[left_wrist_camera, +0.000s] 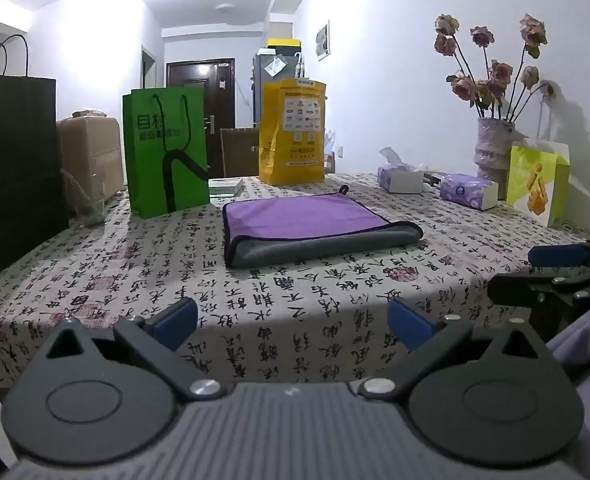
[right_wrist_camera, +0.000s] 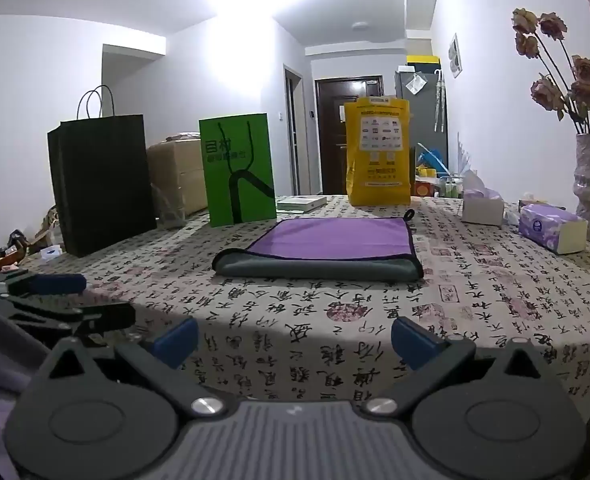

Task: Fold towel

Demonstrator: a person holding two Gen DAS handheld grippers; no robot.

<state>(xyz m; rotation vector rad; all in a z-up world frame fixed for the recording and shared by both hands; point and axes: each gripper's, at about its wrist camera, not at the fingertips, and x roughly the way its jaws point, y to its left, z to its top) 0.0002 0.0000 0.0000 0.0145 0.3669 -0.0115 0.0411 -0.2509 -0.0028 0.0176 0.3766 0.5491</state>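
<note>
A purple towel [left_wrist_camera: 307, 216] with a grey underside and dark edging lies folded flat on the patterned tablecloth [left_wrist_camera: 295, 304], its grey fold toward me and a small hanging loop at its far right corner. It also shows in the right wrist view [right_wrist_camera: 331, 240]. My left gripper [left_wrist_camera: 293, 322] is open and empty, held back at the table's near edge, well short of the towel. My right gripper [right_wrist_camera: 295, 340] is open and empty, also at the near edge. Each gripper shows at the side of the other's view, the right one [left_wrist_camera: 555, 276] and the left one [right_wrist_camera: 55, 300].
A black bag [left_wrist_camera: 15, 168], a green bag [left_wrist_camera: 165, 152] and a yellow bag [left_wrist_camera: 293, 132] stand behind the towel. Tissue packs [left_wrist_camera: 469, 190], a vase of dried flowers [left_wrist_camera: 491, 148] and a light-green box [left_wrist_camera: 537, 184] stand at the right along the wall.
</note>
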